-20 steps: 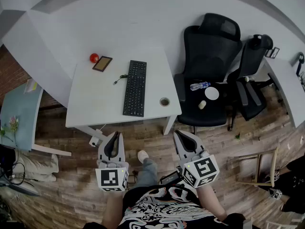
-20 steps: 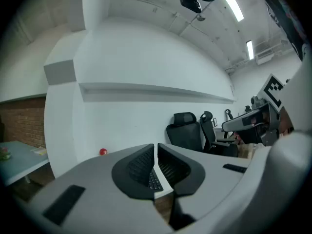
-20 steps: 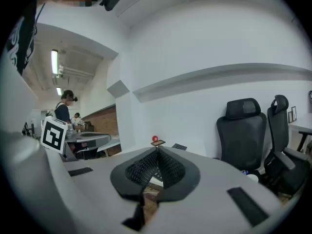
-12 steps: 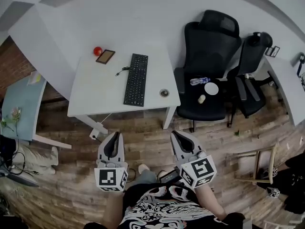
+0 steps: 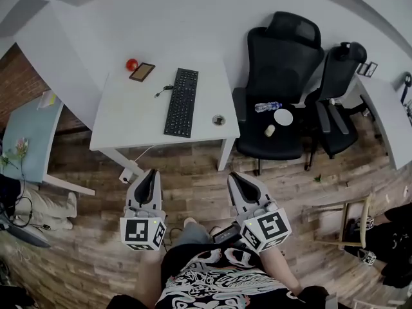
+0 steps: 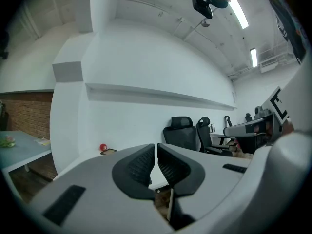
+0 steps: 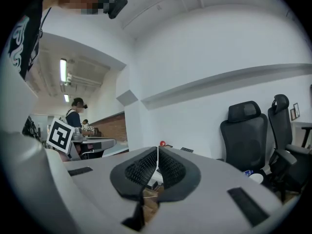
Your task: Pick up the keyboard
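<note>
Both tools are closed and empty — left gripper [image 5: 150, 174] and right gripper [image 5: 234, 177] hang over the floor [image 5: 192, 172], well apart from the desk [image 5: 125, 118]. The keyboard [image 5: 181, 102] lies lengthwise near the desk's middle. Approach step, I judge: next, come nearer and open the jaws.

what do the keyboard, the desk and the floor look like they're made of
Keyboard: likely matte black plastic, with rows of keys.
Desk: smooth white top, probably laminate or painted board; plain, no grain.
Floor: wood or wood-look planks, with visible grain and seams.
</note>
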